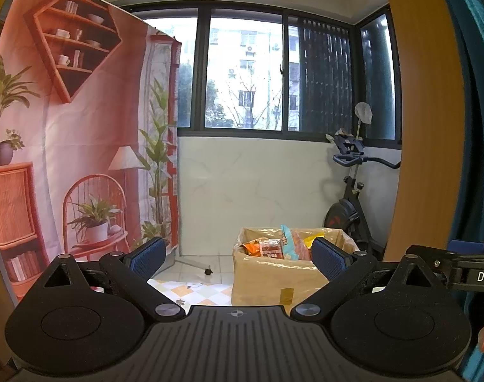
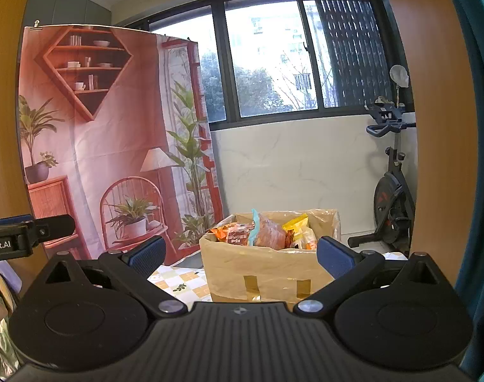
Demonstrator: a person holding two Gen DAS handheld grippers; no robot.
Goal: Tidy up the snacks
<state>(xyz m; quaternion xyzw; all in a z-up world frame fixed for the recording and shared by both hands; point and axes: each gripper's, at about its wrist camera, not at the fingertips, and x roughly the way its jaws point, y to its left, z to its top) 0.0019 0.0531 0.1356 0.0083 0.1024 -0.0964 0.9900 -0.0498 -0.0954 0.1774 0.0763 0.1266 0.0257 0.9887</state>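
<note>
A tan cardboard box (image 1: 274,283) (image 2: 267,270) stands on a checkered cloth, holding several snack packets: an orange one (image 1: 253,248) (image 2: 221,233), a brown one (image 1: 271,249) (image 2: 238,235), a reddish bag with a light blue strip (image 2: 269,230) and a yellow one (image 2: 296,222). My left gripper (image 1: 238,259) is open and empty, held short of the box. Facing the box's near side, my right gripper (image 2: 240,256) is open and empty too. Each gripper's side shows at the edge of the other's view.
A checkered tablecloth (image 2: 178,281) covers the table under the box. A printed pink backdrop (image 1: 82,143) hangs at the left. An exercise bike (image 2: 391,197) stands at the right by the white wall and window. Wooden panels frame both sides.
</note>
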